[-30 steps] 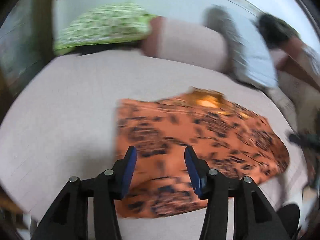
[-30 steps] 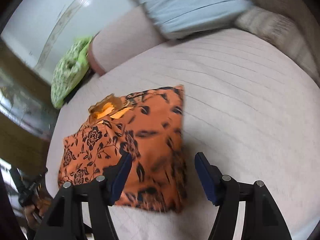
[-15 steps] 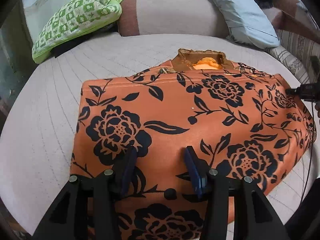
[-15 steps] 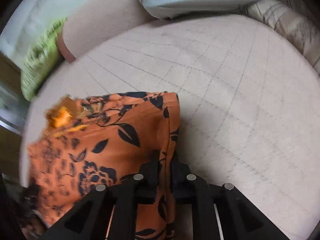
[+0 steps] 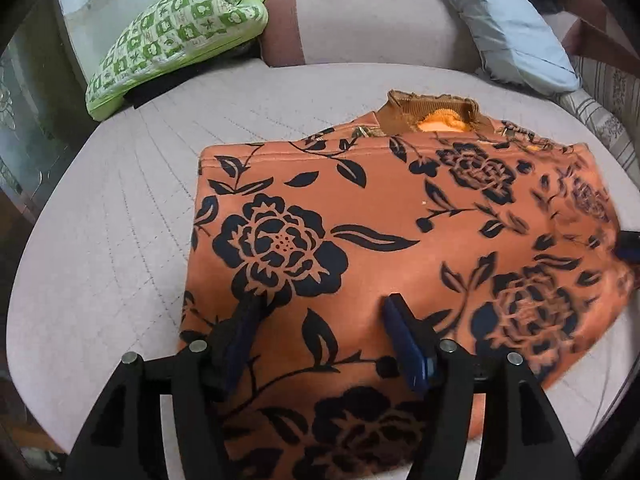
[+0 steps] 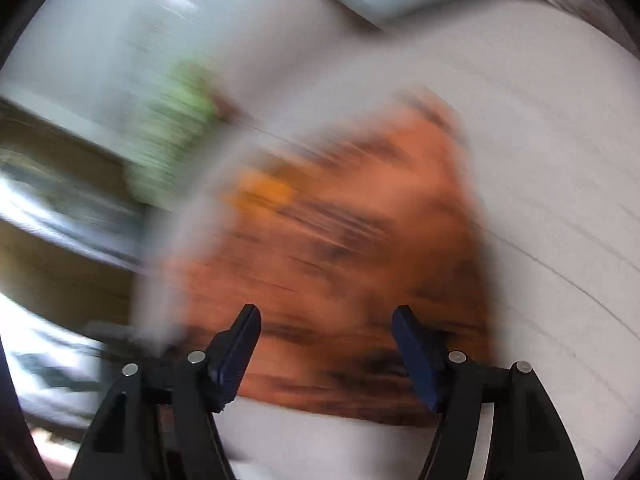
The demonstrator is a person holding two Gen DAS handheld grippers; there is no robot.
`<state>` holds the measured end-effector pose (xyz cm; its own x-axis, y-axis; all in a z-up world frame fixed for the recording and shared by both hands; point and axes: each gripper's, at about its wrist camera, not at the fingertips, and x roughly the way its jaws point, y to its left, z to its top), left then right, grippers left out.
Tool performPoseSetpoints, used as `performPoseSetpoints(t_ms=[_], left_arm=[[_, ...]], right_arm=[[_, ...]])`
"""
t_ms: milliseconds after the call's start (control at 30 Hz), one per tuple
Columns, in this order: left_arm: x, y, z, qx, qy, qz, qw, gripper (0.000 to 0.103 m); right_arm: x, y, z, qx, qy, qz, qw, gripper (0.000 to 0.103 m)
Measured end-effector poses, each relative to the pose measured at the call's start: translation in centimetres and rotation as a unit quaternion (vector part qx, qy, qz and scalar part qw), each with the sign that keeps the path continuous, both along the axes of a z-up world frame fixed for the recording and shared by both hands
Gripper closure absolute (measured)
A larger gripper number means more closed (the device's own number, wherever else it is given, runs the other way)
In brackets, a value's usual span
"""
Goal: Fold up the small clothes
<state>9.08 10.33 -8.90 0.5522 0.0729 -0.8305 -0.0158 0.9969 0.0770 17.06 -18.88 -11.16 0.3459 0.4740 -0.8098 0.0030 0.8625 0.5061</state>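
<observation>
Garment: an orange top with black roses [image 5: 384, 240] lies spread flat on the pale quilted sofa seat [image 5: 120, 216], filling the centre and right of the left wrist frame; its brown ribbed collar [image 5: 432, 110] sits at the upper edge.
Left gripper [image 5: 320, 320]: low over the cloth at bottom centre, jaws wide apart, nothing between them; whether the blue tips touch the fabric, hard to call.
Right gripper [image 6: 326, 330]: jaws wide too, holding nothing, and its view is badly motion-blurred.
Right wrist view: the orange top [image 6: 340, 248] is a smear across the middle, pale seat to its right.
Frame edge: a dark blue tip [image 5: 629, 246] shows at the right edge of the left wrist frame, at the garment's far side.
Cushions: a green patterned cushion [image 5: 176, 36] upper left, a light blue pillow [image 5: 508, 28] upper right, both against the sofa back [image 5: 368, 24].
</observation>
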Motion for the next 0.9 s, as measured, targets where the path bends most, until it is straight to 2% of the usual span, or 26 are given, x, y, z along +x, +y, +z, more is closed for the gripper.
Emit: performPoseSetpoints(t_ms=[33,67,100,133,167,233,267,300,333,367,400,433,467,567,600,667,733,767,800,833,867,900], left_arm=[[-0.7,0.2,1.2,-0.007,-0.016,0.0,0.9998,0.036],[-1.5,0.6,2.2,-0.014,-0.036,0.0,0.9993,0.036],[-2.3,0.7,2.8,-0.017,-0.047,0.005,0.9987,0.034],[-2.8,0.9,3.2,-0.022,-0.051,0.011,0.9984,0.033],[-3.2,1.1,3.2,-0.029,-0.05,0.017,0.9982,0.033],[-3.0,1.2,2.0,-0.031,-0.032,0.027,0.9986,0.03],[-2.6,1.2,0.8,-0.029,-0.007,0.033,0.999,0.03],[-2.4,1.3,-0.3,-0.029,0.014,0.038,0.9987,0.03],[-2.2,1.4,-1.2,-0.03,0.027,0.044,0.9983,0.03],[-2.3,1.4,-1.4,-0.028,0.023,0.046,0.9983,0.03],[-2.5,1.3,-0.8,-0.027,0.021,0.047,0.9983,0.03],[-2.7,1.2,-0.3,-0.03,0.02,0.046,0.9983,0.03],[-3.1,1.3,0.6,-0.04,0.011,0.044,0.9982,0.03],[-3.5,1.2,2.0,-0.044,-0.009,0.047,0.9979,0.029],[-3.4,1.2,2.1,-0.042,-0.007,0.048,0.9979,0.029],[-3.1,1.6,1.7,-0.048,0.001,0.057,0.9972,0.029],[-3.0,2.0,1.1,-0.054,0.015,0.07,0.9959,0.029],[-2.9,2.3,0.8,-0.057,0.017,0.075,0.9954,0.029],[-3.1,2.4,0.7,-0.059,0.018,0.076,0.9951,0.029],[-3.2,2.4,0.8,-0.06,0.02,0.076,0.9951,0.029],[-3.2,2.4,0.9,-0.057,0.018,0.074,0.9954,0.029],[-3.2,2.4,1.1,-0.054,0.011,0.075,0.9957,0.029]], right_arm=[[-0.2,-1.2,-1.1,0.021,0.009,-0.04,0.999,0.057],[-0.6,-1.8,-0.7,0.042,0.003,-0.059,0.997,0.056],[-1.2,-1.9,0.7,0.051,-0.011,-0.067,0.996,0.051],[-1.8,-1.8,2.2,0.037,-0.035,-0.067,0.996,0.043],[-2.6,-1.1,4.0,0.021,-0.068,-0.064,0.995,0.041],[-3.3,0.6,5.5,0.049,-0.093,-0.038,0.994,0.033],[-3.5,1.4,5.6,0.072,-0.095,-0.019,0.993,0.031],[-3.8,2.9,5.2,0.101,-0.095,0.006,0.99,0.027],[-3.6,3.8,4.3,0.108,-0.091,0.019,0.99,0.024],[-3.0,5.0,2.1,0.09,-0.067,0.029,0.993,0.024],[-2.7,5.0,0.1,0.052,-0.03,0.031,0.998,0.026],[-2.2,5.3,-1.8,0.02,0.005,0.024,0.999,0.041],[-2.2,5.1,-1.9,0.008,0.0,0.009,1.0,0.041],[-3.0,6.2,2.2,0.021,-0.047,0.007,0.999,0.04],[-3.3,7.1,3.8,0.021,-0.075,0.019,0.997,0.035],[-3.6,8.7,5.0,0.036,-0.092,0.044,0.994,0.028],[-3.5,10.6,4.4,0.058,-0.088,0.078,0.991,0.025],[-3.5,10.8,2.9,0.057,-0.075,0.091,0.991,0.023],[-2.9,11.2,0.2,0.035,-0.044,0.095,0.994,0.023],[-2.5,11.0,-2.0,0.015,-0.006,0.088,0.996,0.026],[-2.3,10.7,-3.0,0.023,-0.002,0.067,0.997,0.027],[-2.6,10.6,-2.0,0.033,-0.018,0.047,0.998,0.027]])
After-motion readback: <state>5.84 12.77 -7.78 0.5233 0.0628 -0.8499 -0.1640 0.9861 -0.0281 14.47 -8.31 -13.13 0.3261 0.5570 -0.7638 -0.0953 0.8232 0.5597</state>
